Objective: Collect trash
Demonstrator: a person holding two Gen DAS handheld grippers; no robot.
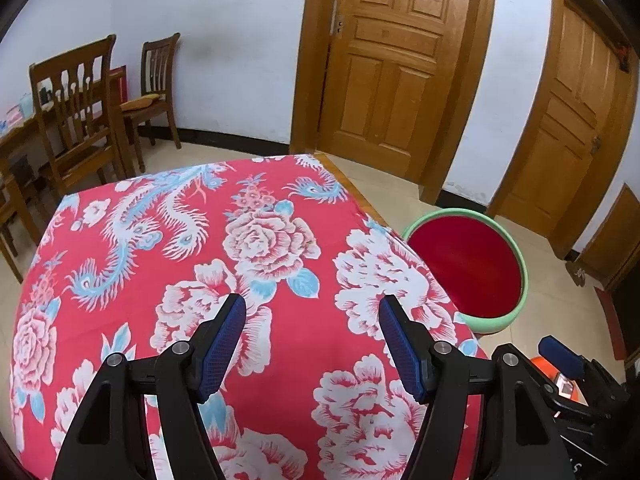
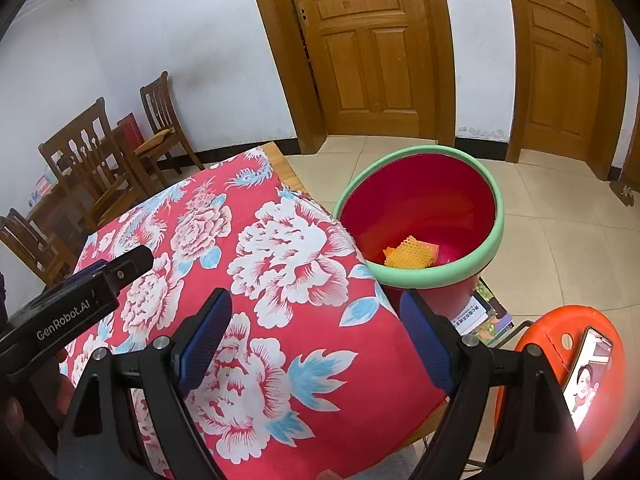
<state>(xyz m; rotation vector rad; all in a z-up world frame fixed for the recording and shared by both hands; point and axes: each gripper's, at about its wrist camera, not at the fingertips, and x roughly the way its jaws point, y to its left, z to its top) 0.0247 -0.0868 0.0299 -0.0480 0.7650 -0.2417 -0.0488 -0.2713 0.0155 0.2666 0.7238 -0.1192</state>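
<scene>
Red floral tablecloth (image 1: 280, 320) lies bare; both grippers (image 1: 312, 320) (image 2: 316, 316) hover apart, empty; yellow trash (image 2: 410, 256) sits binned (image 2: 496, 236).

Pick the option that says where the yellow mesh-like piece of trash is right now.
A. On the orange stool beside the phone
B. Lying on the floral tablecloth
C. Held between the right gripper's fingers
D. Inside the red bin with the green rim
D: the right wrist view shows the yellow mesh piece lying at the bottom of the red bin, while the right gripper stands open with nothing between its fingers.
</scene>
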